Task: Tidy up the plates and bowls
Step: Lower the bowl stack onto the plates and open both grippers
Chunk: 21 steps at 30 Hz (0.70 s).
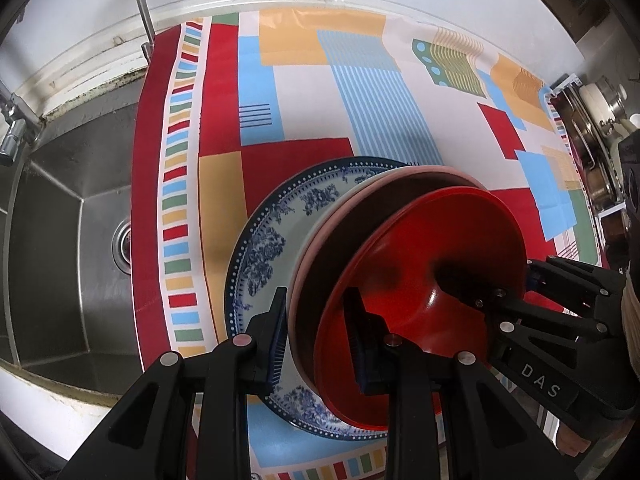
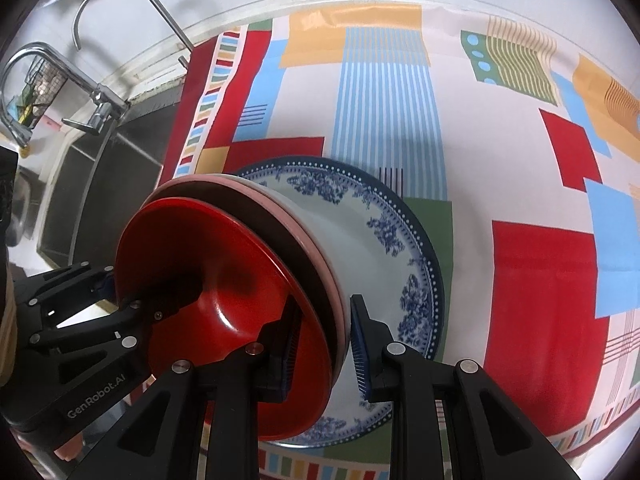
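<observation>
Bowls: red bowl nested in pink bowl, over blue-patterned plate, for stacking.
Left gripper: narrow, clamping both rims.
Right gripper: narrow, clamping the opposite rims, keeping balance.

A patterned cloth is covering the worktop. A steel sink is lying beside it, with 2 taps standing behind, and a wire basket hanging near them.
</observation>
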{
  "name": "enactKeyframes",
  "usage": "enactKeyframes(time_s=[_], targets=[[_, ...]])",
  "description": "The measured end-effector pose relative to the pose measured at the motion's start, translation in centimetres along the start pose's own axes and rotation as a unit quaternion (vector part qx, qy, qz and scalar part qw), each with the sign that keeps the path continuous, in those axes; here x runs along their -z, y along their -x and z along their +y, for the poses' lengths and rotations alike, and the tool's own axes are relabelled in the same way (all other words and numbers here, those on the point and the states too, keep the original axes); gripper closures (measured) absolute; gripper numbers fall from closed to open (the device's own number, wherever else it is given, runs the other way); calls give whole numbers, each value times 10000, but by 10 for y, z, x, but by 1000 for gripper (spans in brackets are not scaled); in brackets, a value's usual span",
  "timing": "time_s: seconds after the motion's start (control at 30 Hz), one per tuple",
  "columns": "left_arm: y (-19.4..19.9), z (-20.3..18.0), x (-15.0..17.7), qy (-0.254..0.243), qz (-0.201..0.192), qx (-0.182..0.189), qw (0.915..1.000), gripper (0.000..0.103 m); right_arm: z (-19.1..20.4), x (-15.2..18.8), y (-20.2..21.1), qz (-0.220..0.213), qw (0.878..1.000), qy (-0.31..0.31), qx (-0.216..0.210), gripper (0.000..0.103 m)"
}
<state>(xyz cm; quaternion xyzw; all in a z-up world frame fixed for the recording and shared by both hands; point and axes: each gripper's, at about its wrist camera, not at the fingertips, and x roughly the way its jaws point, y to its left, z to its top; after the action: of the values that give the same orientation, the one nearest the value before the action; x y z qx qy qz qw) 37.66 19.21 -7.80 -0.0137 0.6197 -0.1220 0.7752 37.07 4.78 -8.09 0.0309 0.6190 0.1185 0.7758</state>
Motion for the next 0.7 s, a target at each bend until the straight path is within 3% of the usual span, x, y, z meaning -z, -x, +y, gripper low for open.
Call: enactKeyframes(time_s=[0.7], targets=[[-4,9,-10,172,-295,44,9994,72,3,-11,-1,-474,9988,12,133,76]])
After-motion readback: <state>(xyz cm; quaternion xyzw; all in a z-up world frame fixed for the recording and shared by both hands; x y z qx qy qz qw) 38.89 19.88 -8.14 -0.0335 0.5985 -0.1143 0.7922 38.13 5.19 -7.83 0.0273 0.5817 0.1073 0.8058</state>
